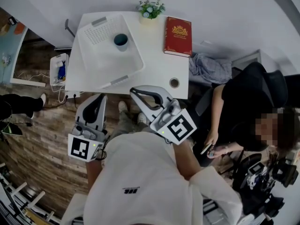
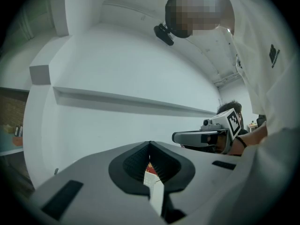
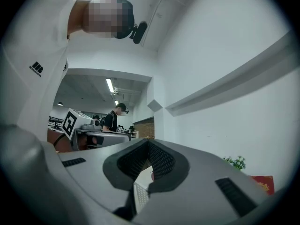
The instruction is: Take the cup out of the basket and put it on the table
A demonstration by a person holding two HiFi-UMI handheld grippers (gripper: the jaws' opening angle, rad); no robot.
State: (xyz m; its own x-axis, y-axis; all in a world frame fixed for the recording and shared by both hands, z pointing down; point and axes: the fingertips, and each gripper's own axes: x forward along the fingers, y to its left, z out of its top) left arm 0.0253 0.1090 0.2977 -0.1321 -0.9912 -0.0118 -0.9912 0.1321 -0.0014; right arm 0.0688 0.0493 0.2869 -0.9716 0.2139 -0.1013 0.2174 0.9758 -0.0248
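A dark teal cup (image 1: 121,41) stands upright at the far right side of the white slatted basket (image 1: 93,55), which rests on the white table (image 1: 159,67). Both grippers hover off the table's near edge, pointing level at it, with the cup well beyond their tips. My left gripper (image 1: 100,96) (image 2: 150,146) has its jaws together with nothing held. My right gripper (image 1: 133,91) (image 3: 148,142) is likewise shut and empty. Each gripper view shows the other gripper alongside: the right gripper (image 2: 176,137) and the left gripper (image 3: 125,136).
A red book (image 1: 177,35) and a small potted plant (image 1: 150,8) sit at the table's far side, and a small round ring (image 1: 174,82) lies near its front right corner. A seated person in black (image 1: 243,102) is to the right. A white bin (image 1: 59,69) stands on the floor at left.
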